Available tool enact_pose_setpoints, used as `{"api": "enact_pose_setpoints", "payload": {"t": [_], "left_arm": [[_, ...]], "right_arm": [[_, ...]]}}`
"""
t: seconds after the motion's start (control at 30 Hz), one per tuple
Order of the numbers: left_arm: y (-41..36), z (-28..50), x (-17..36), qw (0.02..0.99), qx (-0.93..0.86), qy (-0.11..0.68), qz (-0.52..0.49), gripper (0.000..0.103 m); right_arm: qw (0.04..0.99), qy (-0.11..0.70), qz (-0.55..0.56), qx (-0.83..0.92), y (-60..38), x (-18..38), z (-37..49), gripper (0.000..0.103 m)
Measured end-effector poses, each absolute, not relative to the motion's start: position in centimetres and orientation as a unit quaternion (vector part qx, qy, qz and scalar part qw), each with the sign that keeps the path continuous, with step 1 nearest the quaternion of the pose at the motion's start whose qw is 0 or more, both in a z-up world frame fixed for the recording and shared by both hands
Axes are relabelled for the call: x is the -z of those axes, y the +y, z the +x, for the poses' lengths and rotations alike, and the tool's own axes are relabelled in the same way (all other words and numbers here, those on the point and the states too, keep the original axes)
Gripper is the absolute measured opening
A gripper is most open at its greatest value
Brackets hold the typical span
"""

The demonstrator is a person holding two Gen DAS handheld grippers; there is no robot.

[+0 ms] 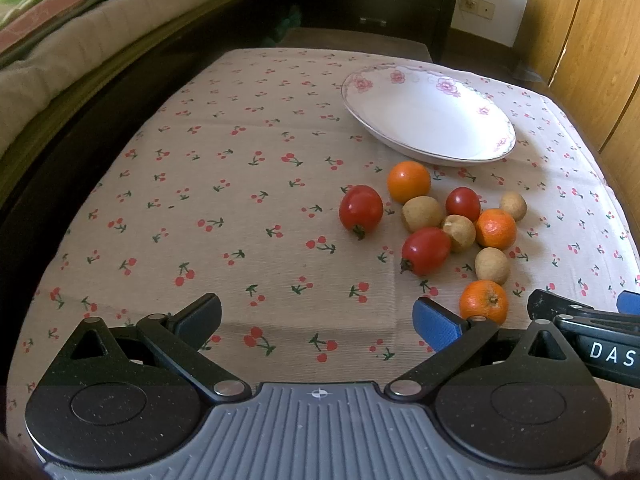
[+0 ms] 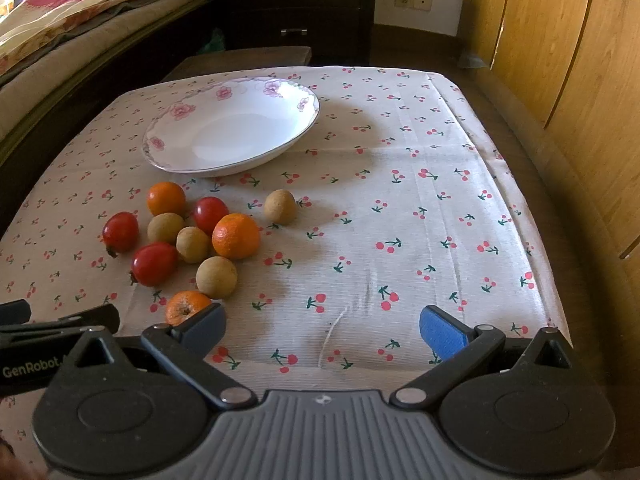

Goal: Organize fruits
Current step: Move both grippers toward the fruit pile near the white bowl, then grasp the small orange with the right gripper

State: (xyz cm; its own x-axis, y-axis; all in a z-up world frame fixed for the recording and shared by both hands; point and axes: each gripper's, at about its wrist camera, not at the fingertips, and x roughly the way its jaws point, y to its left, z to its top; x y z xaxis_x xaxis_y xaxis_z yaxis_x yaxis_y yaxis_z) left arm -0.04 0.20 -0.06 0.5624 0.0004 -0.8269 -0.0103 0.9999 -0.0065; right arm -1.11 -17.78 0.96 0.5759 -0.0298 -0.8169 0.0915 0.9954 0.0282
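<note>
A white floral plate (image 1: 432,124) (image 2: 236,132) lies empty at the far side of the cherry-print tablecloth (image 1: 240,208) (image 2: 400,220). In front of it sits a loose cluster of fruit: three red tomatoes (image 1: 361,209) (image 2: 154,263), three small oranges (image 1: 409,181) (image 2: 236,236) and several tan longans (image 1: 422,213) (image 2: 217,277). One longan (image 2: 281,206) lies apart to the right. My left gripper (image 1: 318,318) is open, low over the cloth left of the nearest orange (image 1: 484,301). My right gripper (image 2: 322,330) is open too, its left pad beside that orange (image 2: 186,306). Neither holds anything.
A bed with folded blankets (image 1: 80,40) (image 2: 80,20) runs along the left. A dark drawer cabinet (image 2: 296,4) stands behind the table and a wooden wardrobe (image 2: 560,60) to the right. Bare cloth lies left of the fruit and over the table's right half.
</note>
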Motion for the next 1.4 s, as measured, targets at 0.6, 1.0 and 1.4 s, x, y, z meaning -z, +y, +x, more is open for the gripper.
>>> {"api": "enact_pose_setpoints", "payload": {"t": [0.6,1.0,1.4], "left_arm": [[0.9,-0.3,-0.2,0.886,0.004,0.464,-0.009,0.103],[2.5,-0.7,-0.6,0.89,-0.004,0.455,0.012,0.102],[4.0,-0.4,-0.6,0.886,-0.01,0.463,0.001,0.102]], "right_arm": [[0.888,0.458,0.033,0.003,-17.2,-1.0,-1.0,0.1],[0.891,0.45,0.024,-0.059,-15.1,-0.8,-0.2,0.082],[0.879,0.466,0.001,-0.1,-12.9,0.2,0.5,0.061]]}}
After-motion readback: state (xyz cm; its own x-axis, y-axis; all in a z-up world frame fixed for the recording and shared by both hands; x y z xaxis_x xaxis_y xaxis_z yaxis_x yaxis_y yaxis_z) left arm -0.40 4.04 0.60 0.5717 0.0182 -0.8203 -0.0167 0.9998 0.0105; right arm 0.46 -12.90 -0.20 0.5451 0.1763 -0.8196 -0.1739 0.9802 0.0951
